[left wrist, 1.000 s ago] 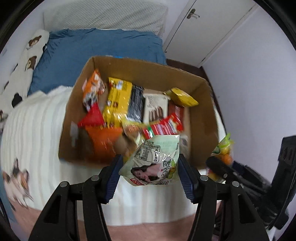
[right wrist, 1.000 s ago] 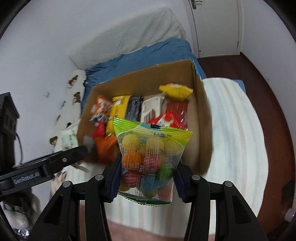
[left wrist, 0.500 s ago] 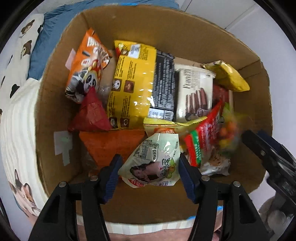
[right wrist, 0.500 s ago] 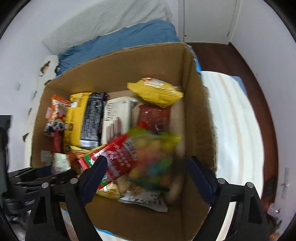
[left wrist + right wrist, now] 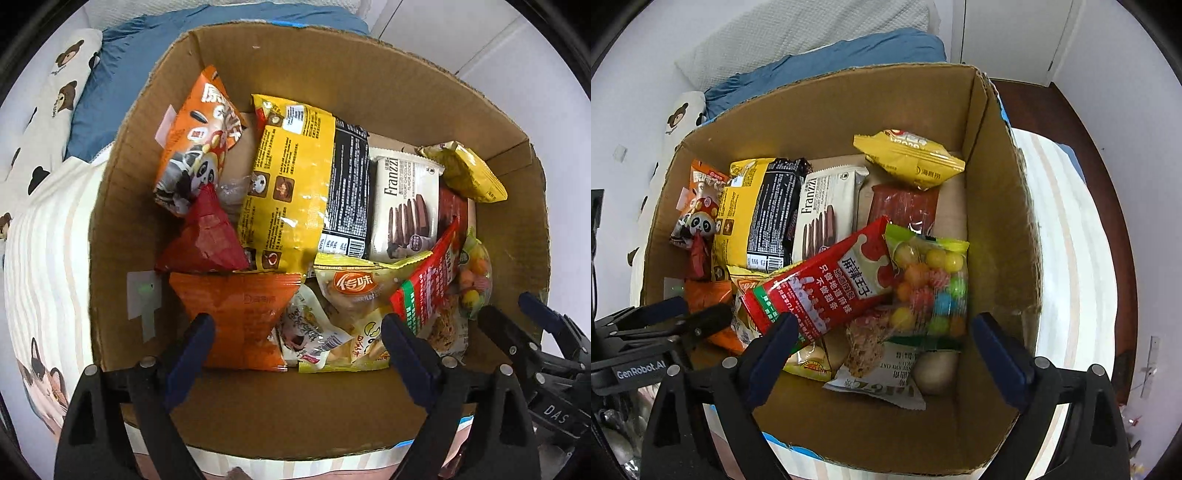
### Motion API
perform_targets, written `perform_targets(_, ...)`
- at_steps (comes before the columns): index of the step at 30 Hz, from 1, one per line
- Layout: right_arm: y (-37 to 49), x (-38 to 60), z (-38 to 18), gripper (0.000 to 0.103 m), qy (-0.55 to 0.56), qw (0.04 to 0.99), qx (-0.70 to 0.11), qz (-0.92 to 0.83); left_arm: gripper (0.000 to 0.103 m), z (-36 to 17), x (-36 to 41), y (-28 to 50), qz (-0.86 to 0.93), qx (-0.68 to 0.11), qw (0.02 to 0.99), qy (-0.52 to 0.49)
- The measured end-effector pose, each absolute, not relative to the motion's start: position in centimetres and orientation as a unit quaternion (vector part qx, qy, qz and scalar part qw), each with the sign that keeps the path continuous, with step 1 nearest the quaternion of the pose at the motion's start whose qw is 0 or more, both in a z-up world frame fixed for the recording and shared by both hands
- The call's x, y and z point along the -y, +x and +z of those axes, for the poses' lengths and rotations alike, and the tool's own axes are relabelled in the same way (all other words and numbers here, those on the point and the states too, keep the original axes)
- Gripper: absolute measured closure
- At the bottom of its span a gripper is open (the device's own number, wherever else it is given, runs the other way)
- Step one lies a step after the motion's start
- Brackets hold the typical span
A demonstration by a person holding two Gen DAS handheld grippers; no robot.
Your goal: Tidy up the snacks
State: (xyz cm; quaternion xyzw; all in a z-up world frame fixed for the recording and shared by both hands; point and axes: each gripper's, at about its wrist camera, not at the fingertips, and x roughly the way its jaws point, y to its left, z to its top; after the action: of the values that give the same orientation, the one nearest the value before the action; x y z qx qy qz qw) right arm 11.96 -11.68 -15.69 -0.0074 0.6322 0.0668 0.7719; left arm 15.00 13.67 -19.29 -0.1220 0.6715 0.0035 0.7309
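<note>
Left wrist: left gripper [image 5: 297, 341] jaws just opened, empty, above pale snack packet [image 5: 306, 332] lying in cardboard box [image 5: 332, 417]; "Franzzi" pack [image 5: 404, 206] legible | Right wrist: right gripper [image 5: 882, 341] jaws just opened, candy-ball bag [image 5: 929, 284] lying loose below; oat-cookie wrapper [image 5: 886, 376] partly hidden.

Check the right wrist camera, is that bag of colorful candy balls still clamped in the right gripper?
No, the candy bag lies loose in the cardboard box, and the right gripper has just opened wide, empty.
</note>
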Motion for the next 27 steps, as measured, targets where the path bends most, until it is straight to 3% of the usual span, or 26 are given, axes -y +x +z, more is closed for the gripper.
perform_targets(11, 10.4, 11.9, -14.5, 0.004, -0.004, 0.78, -0.623, 0.06, 0.011, -15.5, -13.2, 13.6, 0.017, -0.636, 0.765, -0.097)
perform_targets(27, 2.8, 13.0, -6.5, 0.003, 0.004, 0.837, -0.543, 0.062, 0.011, -8.1, -12.2, 6.7, 0.031, -0.548, 0.833, -0.073)
